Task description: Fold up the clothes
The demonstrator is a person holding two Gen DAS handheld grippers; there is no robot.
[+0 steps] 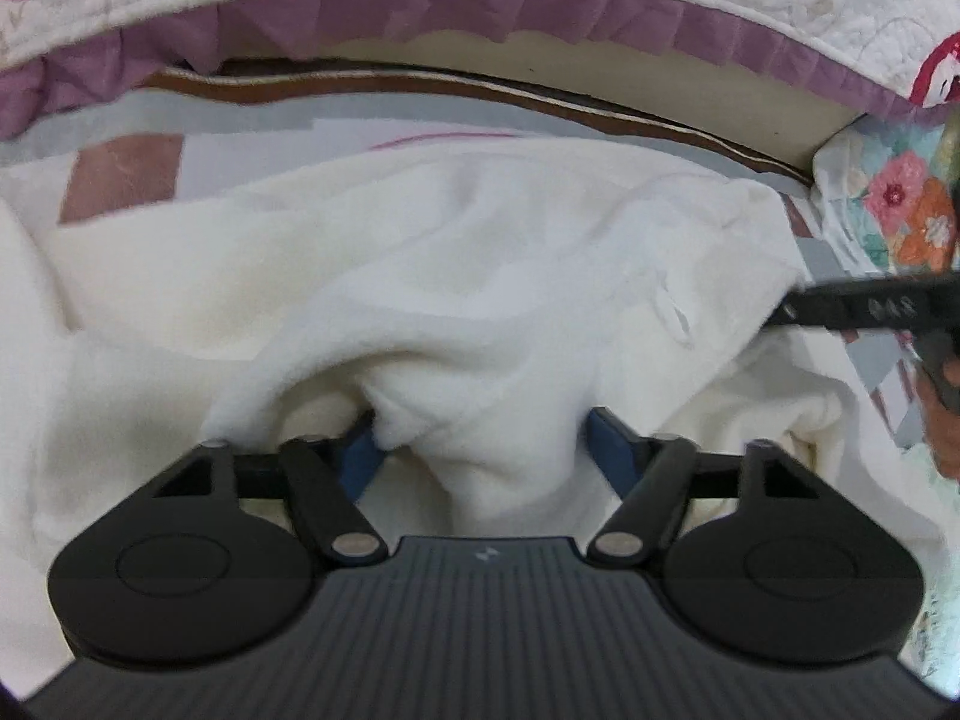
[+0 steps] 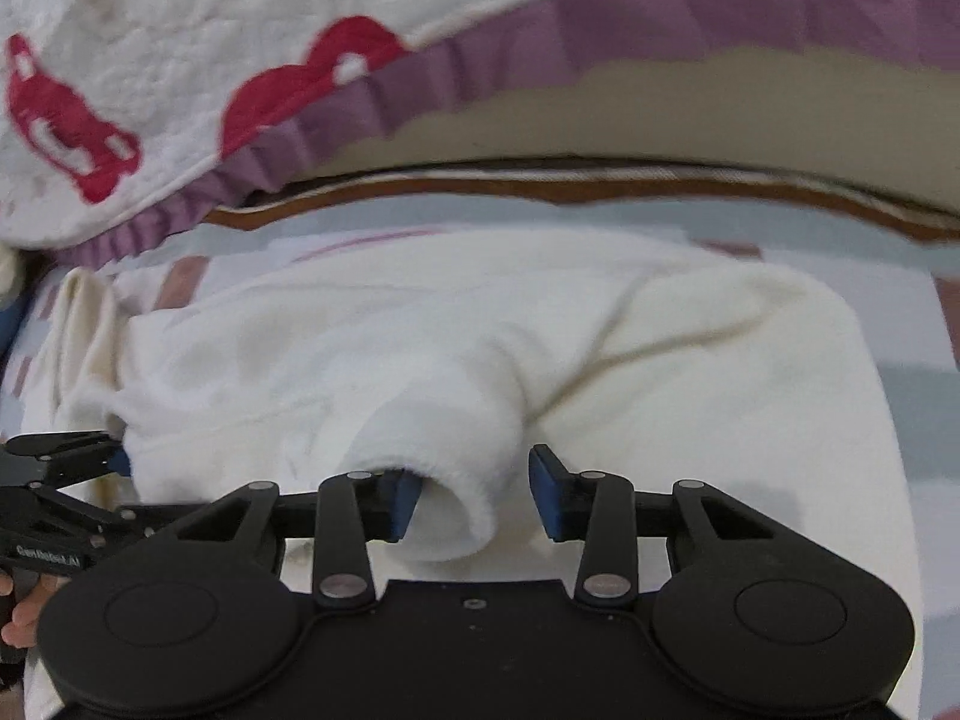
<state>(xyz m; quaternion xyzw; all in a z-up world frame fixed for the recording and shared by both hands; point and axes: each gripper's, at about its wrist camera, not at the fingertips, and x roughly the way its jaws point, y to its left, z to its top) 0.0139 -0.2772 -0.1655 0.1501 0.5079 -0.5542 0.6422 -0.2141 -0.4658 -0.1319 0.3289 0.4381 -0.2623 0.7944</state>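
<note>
- the left tongs (image 1: 480, 444) are spread wide, their 2 blue pads on either side of a raised fold of the cream fleece garment (image 1: 420, 276); the cloth bunches between the pads, but the jaws stand apart and do not pinch it.
- the right tongs (image 2: 474, 495) are likewise released, blue pads well apart, with a rounded roll of the same fleece garment (image 2: 480, 348) lying between them; the left pad touches the roll, the right pad stands clear of it.
- the garment lies spread on a patterned sheet (image 1: 120, 174) of pale grey, white and brown blocks, stretching ahead of both tongs and out to either side.
- in the left wrist view, the right tongs (image 1: 786, 312) reach in from the right edge, their tip at the garment's right border.
- in the right wrist view, the left tongs (image 2: 123, 453) come in from the left, at the garment's left edge, with a hand (image 2: 24, 612) partly seen behind them.
- beyond the garment, ahead of both tongs, hangs a white quilt (image 2: 180, 60) with red shapes and a purple frill (image 2: 540, 36), over a beige base.
- to the far right of the left tongs sits a floral cloth (image 1: 900, 198).
</note>
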